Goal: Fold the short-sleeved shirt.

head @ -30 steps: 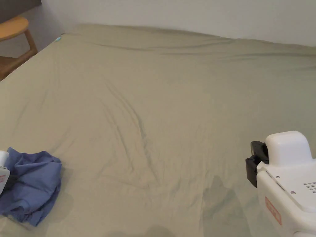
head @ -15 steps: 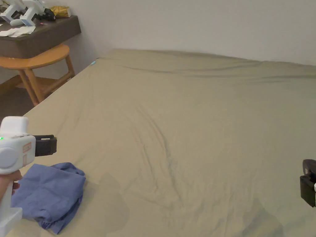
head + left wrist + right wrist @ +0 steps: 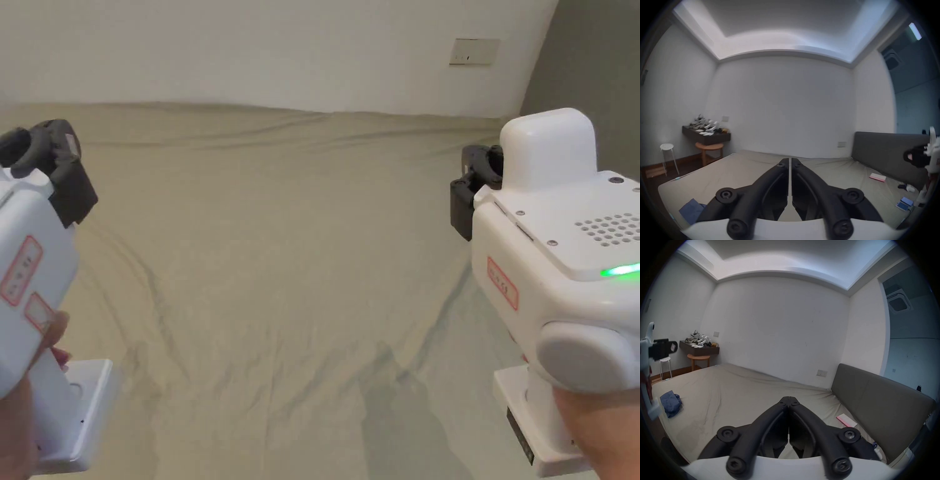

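Both grippers hover clenched and empty over the bed [image 3: 281, 250], left gripper [image 3: 790, 160] nearer the crumpled blue shirt [image 3: 670, 403] lying down-left, right gripper [image 3: 789, 398] well apart.

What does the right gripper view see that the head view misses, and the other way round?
Right gripper view: the crumpled blue shirt on the bed, a wooden stool, the dark headboard. Head view: the right hand under the right gripper and its white body. Both: the beige sheet, the wall socket, the left gripper.
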{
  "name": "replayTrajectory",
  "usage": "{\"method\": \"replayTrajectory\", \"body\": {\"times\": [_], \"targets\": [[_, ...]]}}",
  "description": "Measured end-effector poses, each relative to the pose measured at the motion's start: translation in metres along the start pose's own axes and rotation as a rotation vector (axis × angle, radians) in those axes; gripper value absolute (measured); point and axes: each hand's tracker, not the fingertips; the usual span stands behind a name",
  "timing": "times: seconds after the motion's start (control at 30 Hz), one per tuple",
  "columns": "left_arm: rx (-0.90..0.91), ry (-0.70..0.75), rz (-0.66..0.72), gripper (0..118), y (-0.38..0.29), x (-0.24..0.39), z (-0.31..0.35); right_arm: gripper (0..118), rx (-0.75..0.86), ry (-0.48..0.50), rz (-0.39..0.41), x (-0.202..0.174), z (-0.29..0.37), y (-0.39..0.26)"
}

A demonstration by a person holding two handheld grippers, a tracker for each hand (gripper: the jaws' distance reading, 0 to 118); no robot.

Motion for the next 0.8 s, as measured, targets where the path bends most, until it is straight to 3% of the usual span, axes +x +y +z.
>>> {"method": "replayTrajectory", "body": {"times": [0.13,0.43,0.57,0.67,0.8], "targets": [[-0.027,-0.060,-0.089,0,-0.011,0.054,0.006,2,0.028,-0.008,0.015,-0.007,0.020,-0.002],[-0.031,-0.045,-0.195,0,-0.020,0.085,0.016,2,0.035,-0.009,0.033,-0.021,0.036,-0.015],[0.076,0.108,-0.463,0,-0.028,0.100,0.028,2,0.038,-0.011,0.057,-0.020,0.035,-0.019],[-0.032,-0.042,-0.207,0,-0.022,0.088,0.022,2,0.047,0.002,0.063,-0.019,0.035,-0.020],[-0.012,0.013,-0.256,0,-0.024,0.086,0.023,2,0.054,0.002,0.042,-0.018,0.036,-0.020]]}}
